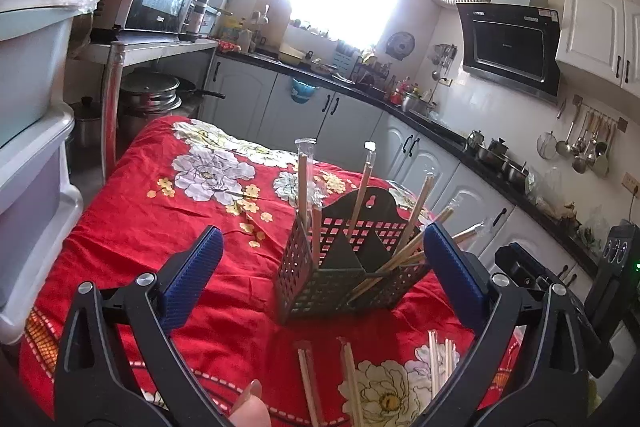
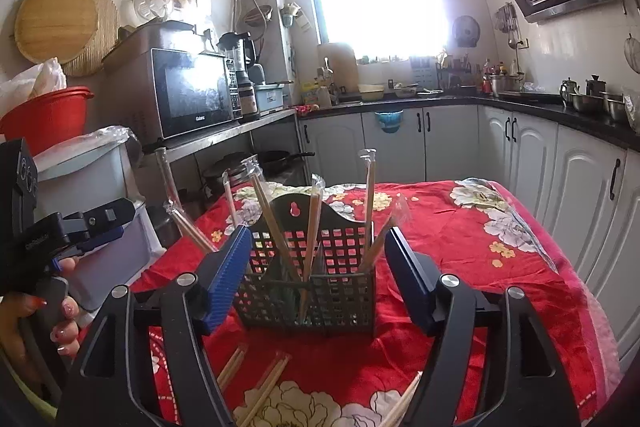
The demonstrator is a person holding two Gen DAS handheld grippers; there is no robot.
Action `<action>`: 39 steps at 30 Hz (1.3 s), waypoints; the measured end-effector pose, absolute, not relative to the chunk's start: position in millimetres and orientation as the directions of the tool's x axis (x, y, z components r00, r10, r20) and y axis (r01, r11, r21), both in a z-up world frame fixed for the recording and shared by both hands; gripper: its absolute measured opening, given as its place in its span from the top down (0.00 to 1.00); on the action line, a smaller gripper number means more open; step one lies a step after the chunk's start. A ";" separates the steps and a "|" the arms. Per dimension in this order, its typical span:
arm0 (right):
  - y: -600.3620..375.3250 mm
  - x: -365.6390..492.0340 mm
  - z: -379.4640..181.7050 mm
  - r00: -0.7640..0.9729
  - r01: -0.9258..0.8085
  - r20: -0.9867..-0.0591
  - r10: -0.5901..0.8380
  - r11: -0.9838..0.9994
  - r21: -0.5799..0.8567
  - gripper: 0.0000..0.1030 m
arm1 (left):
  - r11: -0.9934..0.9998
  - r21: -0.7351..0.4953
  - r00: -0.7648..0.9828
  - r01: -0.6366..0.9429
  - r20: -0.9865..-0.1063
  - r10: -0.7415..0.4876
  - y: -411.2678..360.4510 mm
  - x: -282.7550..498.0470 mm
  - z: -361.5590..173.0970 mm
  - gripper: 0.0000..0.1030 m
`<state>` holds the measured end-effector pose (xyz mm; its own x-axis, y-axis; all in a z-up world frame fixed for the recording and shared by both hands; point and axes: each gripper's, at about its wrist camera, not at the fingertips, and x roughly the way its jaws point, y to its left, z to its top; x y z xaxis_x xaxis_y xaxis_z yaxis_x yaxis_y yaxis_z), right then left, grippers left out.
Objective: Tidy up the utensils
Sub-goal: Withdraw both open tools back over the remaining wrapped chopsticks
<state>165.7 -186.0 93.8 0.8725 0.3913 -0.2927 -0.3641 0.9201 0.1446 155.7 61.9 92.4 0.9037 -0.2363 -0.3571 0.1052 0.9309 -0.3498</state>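
A dark grid utensil basket [image 1: 320, 279] [image 2: 320, 291] stands on the red floral tablecloth [image 1: 160, 211] [image 2: 460, 247]. Several wrapped chopstick pairs [image 1: 360, 195] [image 2: 312, 219] stick up out of it. More wrapped chopstick pairs lie flat on the cloth in front of the basket [image 1: 348, 379] [image 2: 264, 387]. My left gripper [image 1: 320, 267] is open and empty, its blue pads [image 1: 192, 275] either side of the basket. My right gripper [image 2: 316, 275] is open and empty, also framing the basket. The left gripper's body [image 2: 60, 231] shows at the left of the right wrist view.
Stacked plastic storage bins [image 1: 32, 131] stand left of the table. A metal shelf with a microwave [image 2: 188, 95] and pots below is behind. White cabinets and a black counter [image 2: 520, 103] run along the back and right.
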 end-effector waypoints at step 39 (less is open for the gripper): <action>-223.3 119.5 40.6 0.841 -0.277 -0.449 0.302 0.953 0.121 0.31 | 0.927 -0.329 0.803 0.179 -0.495 -0.331 19.2 139.2 38.9 0.10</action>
<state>119.5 -223.3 40.6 0.8412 0.3019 -0.4487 -0.2773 0.9531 0.1214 139.2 19.2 38.9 0.8034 -0.3309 -0.4950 0.1792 0.9272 -0.3290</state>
